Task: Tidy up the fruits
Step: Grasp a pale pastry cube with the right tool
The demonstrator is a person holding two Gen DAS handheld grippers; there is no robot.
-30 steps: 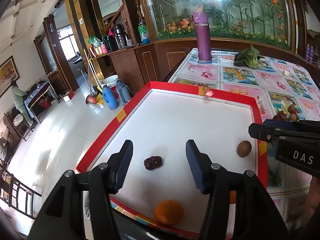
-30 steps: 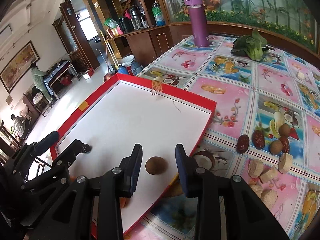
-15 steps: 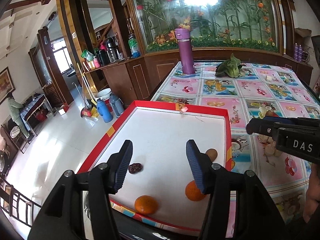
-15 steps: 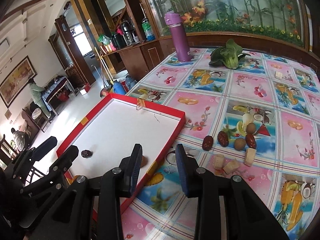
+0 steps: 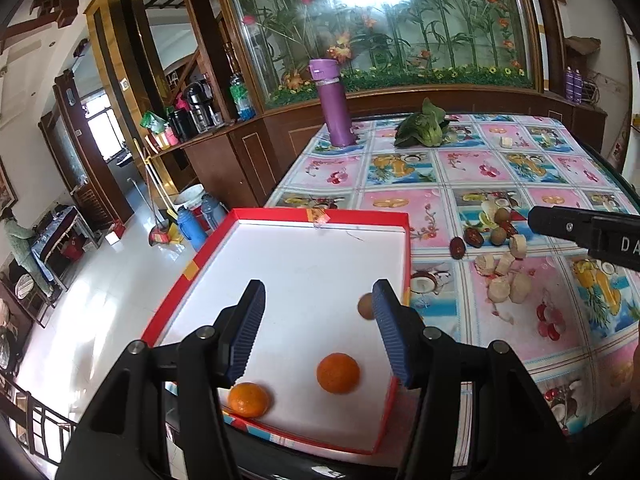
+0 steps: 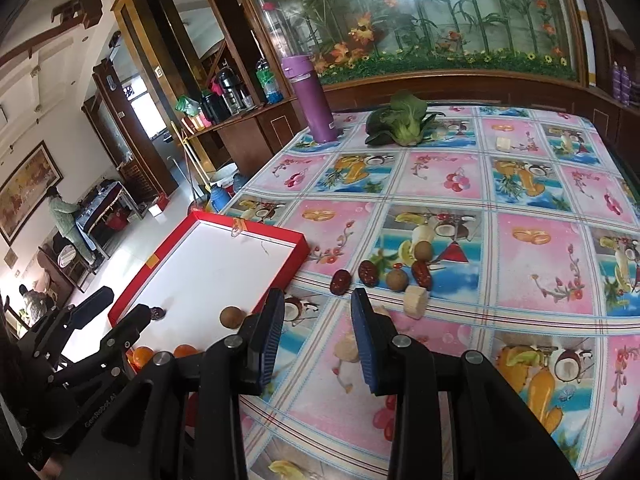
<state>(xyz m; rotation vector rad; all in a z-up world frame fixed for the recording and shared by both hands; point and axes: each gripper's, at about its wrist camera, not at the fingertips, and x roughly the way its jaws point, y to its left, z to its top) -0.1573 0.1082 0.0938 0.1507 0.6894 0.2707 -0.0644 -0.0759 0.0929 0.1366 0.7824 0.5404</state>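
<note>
Above red tray [image 5: 407,252], both tools pulled back since earlier; left tool [image 5: 318,326] gaping empty, right tool [image 6: 318,336] likewise.

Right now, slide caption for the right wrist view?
Open right hand-held gripper over the tablecloth; loose fruit beside the red tray.

Domestic dining room. Ahead of the hand-held gripper: desk [image 6: 440,184] under fruit-print oilcloth, wooden sideboard [image 5: 224,152] carrying thermos flasks [image 5: 198,106], brooms [image 5: 158,196] against it, framed painting [image 6: 28,188] leftward.
</note>
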